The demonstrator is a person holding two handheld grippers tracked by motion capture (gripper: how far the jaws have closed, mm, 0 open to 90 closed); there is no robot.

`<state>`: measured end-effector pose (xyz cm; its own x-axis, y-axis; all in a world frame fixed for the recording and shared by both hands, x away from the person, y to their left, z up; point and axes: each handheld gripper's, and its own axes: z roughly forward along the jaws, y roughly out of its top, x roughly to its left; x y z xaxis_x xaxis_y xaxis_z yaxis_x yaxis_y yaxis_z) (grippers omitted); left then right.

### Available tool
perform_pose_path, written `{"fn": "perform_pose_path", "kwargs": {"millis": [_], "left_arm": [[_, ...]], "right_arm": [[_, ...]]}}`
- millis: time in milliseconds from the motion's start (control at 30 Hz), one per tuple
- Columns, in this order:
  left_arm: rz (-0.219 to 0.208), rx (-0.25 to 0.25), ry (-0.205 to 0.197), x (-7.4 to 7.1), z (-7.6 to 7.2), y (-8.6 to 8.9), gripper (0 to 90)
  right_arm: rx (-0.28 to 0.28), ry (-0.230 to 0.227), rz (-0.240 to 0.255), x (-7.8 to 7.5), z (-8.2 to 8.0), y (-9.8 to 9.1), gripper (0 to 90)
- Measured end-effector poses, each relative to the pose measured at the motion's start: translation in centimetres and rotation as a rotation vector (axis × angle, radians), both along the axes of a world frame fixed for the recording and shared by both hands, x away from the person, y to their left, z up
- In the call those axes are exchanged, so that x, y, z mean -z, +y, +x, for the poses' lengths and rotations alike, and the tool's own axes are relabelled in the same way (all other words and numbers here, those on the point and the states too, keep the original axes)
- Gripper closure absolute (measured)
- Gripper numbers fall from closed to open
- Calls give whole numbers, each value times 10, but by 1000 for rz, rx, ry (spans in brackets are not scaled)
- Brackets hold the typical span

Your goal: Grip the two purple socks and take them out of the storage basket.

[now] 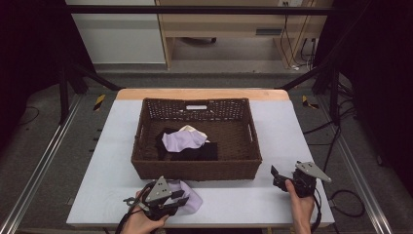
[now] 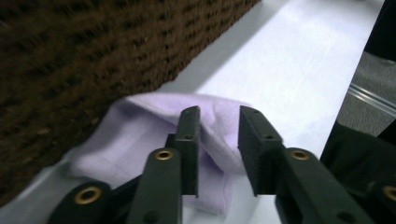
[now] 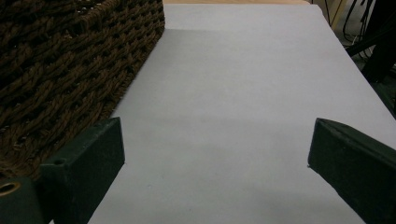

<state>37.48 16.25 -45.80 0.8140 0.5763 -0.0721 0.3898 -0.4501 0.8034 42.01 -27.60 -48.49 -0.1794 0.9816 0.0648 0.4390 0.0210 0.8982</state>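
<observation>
High view: one wicker basket (image 1: 146,161), no readable writing; left gripper (image 1: 178,201) half-open around a lilac cloth (image 2: 140,135), right gripper (image 1: 275,175) wide open, empty

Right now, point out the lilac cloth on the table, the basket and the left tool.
lilac cloth (image 2: 140,126): left gripper view, upper fold.
basket (image 1: 195,170): high view, near wall.
left tool (image 2: 218,149): left gripper view, between fingertips.

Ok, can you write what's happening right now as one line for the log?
left gripper: open, jaws around lilac cloth | right gripper: open, nothing between jaws | basket: holds lilac, black, cream cloths
</observation>
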Motion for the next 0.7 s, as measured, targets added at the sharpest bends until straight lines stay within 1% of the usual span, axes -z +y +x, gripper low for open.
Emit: {"fn": "perform_pose_path", "kwargs": {"millis": [33, 67, 167, 200, 233, 267, 400, 433, 467, 500, 533, 567, 600, 633, 700], "left_arm": [[0, 0, 0, 0, 0, 0, 655], [-11, -5, -10, -3, -1, 1, 655], [-45, -23, -40, -13, -3, 5, 608], [-57, -26, -54, -20, -3, 8, 595], [-57, -26, -54, -20, -3, 8, 588], [-66, -34, -70, -24, -2, 10, 588], [-93, -57, -113, -41, 0, 17, 578], [-103, -68, -138, -51, 3, 21, 572], [-111, -74, -149, -55, 5, 23, 572], [-111, -74, -149, -55, 5, 23, 570], [-126, -88, -174, -65, 9, 28, 571], [-134, -98, -186, -70, 12, 30, 571], [-134, -98, -186, -70, 12, 30, 571], [-143, -111, -197, -76, 17, 32, 571], [-148, -130, -202, -84, 26, 34, 571]], "right_arm": [[0, 0, 4, 0, 0, 0, 42], [0, 0, 4, 0, 0, 0, 42], [0, 0, 5, 0, 0, 0, 42], [-1, -2, 3, 0, 0, 0, 42], [-1, -2, 3, 0, 0, 0, 42], [0, -3, 2, 0, 0, 0, 42], [0, -2, -1, 0, 0, 0, 42], [0, 5, 0, 0, 0, 0, 42], [2, 6, 4, 0, 0, 0, 42], [0, 5, 4, 0, 0, 0, 41], [-1, 5, 1, 0, 0, 0, 41], [0, 5, 0, 0, 0, 0, 41], [0, 5, 0, 0, 0, 0, 41], [1, 4, -2, 0, 1, 0, 41], [0, 4, -5, 0, 1, 0, 41]]}}
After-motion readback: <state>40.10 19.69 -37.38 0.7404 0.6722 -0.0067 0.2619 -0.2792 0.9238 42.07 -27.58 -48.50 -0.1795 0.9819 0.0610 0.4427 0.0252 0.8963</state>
